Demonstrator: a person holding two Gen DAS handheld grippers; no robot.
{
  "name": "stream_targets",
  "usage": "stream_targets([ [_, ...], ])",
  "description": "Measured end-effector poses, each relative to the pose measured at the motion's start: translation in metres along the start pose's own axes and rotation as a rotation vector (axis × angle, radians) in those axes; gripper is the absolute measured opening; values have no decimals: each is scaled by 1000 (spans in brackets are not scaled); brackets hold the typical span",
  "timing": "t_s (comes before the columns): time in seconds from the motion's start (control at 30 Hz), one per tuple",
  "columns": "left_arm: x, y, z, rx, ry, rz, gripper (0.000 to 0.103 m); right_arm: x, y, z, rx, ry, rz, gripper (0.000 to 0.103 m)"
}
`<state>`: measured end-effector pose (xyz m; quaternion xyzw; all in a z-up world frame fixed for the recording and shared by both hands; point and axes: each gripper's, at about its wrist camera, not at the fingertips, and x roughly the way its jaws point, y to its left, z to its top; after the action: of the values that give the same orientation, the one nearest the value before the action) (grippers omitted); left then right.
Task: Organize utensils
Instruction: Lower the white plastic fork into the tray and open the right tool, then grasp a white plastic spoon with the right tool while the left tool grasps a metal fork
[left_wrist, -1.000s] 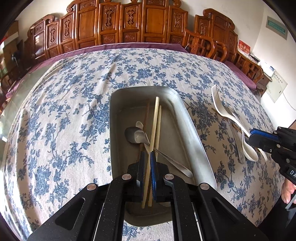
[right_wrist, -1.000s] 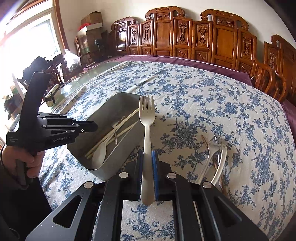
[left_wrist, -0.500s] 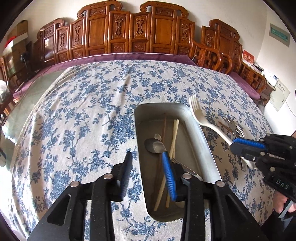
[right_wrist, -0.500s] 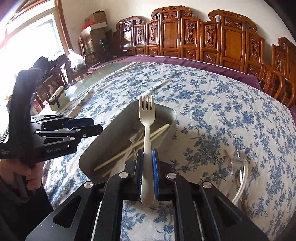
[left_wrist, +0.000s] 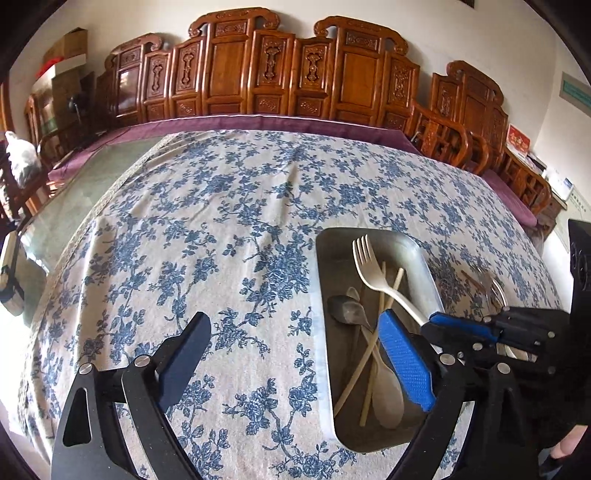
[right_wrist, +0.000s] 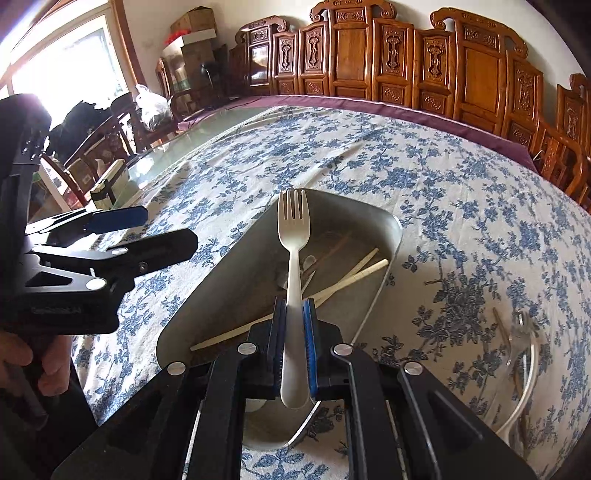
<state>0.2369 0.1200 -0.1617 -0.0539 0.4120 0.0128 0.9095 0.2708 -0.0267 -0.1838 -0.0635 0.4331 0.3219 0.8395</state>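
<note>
Right gripper (right_wrist: 294, 354): mine, clamped on fork (right_wrist: 293, 240), tines held over the tray (right_wrist: 207, 284). Left gripper (left_wrist: 295, 358): jaws wide, empty, just left of tray. In tray: chopsticks (right_wrist: 351, 277), spoons (left_wrist: 349, 310).

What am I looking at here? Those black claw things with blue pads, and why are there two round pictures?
There is no robot: a person holds a pair of hand-operated tongs in each hand, and a small wide-angle camera on each one looks forward along its fingers. That gives the two round pictures.

In the left-hand view, the left tongs are wide open and hold nothing. In the right-hand view, the right tongs are shut on a white fork, held over a metal tray.

The tray stands on a blue-flowered tablecloth and already contains chopsticks and a metal spoon. More cutlery lies on the cloth to the right, too blurred to name.
</note>
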Motion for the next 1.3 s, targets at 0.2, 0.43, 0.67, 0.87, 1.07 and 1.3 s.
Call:
stream_targets([
  [0.2,2,2,1,-5,2,13,90,21,1,2,53,21,17,11],
  [0.43,0,5,1,-14,-9,29,90,38,-1,2,121,44,59,12],
  [0.67,0,6,1,-15,-10,36,90,34,7,-3,102,38,124,14],
  [0.87,-1,4,0,-14,-9,29,90,12,-2,-9,79,5,115,14],
  [1.07,-3,-8,-4,10,4,1,90,-30,-32,-22,50,-39,43,14],
  [1.3,-15,-43,-11,66,1,-63,90,-77,-82,-40,24,-86,-101,14],
])
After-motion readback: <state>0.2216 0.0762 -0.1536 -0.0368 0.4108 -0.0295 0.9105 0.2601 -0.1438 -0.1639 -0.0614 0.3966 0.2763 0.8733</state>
